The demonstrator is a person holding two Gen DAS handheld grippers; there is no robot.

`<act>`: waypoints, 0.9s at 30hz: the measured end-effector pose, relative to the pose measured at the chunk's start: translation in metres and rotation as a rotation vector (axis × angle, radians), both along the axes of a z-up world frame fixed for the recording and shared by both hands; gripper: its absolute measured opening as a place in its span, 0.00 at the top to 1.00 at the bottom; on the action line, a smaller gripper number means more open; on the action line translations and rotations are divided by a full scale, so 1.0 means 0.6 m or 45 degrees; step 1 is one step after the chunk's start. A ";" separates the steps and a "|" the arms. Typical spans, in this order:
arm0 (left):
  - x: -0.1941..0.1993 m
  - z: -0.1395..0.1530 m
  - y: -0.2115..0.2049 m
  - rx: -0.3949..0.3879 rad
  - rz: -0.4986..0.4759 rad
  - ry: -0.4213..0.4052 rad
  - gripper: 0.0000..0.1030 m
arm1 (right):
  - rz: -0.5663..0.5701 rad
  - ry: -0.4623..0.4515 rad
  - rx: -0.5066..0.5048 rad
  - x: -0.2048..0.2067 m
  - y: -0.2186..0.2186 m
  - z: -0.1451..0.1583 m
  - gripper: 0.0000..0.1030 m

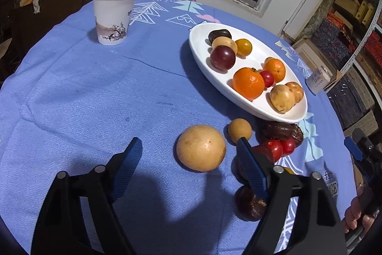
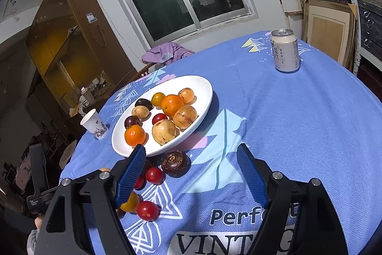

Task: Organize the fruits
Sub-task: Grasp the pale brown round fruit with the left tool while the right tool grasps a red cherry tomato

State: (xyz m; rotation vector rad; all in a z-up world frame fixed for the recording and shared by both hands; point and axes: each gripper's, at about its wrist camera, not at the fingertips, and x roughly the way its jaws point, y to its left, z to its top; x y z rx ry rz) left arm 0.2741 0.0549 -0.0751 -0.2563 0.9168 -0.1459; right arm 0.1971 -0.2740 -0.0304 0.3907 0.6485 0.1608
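Observation:
A white oval plate holds several fruits: oranges, plums, tan fruits, a yellow tomato. Loose on the blue cloth near its front lie a large tan round fruit, a small tan ball fruit, red cherry tomatoes, dark brown fruits and a yellow tomato. My left gripper is open and empty, with the large tan fruit between its fingertips. My right gripper is open and empty above the cloth, right of the loose tomatoes.
A paper cup stands at the far left of the table. A drink can stands at the far right. A purple cloth hangs over a chair behind the table. Shelves stand at the right.

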 end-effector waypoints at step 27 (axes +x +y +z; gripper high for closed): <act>-0.018 -0.002 0.042 0.197 0.163 -0.041 0.55 | 0.442 0.055 -0.484 -0.033 0.164 -0.049 0.40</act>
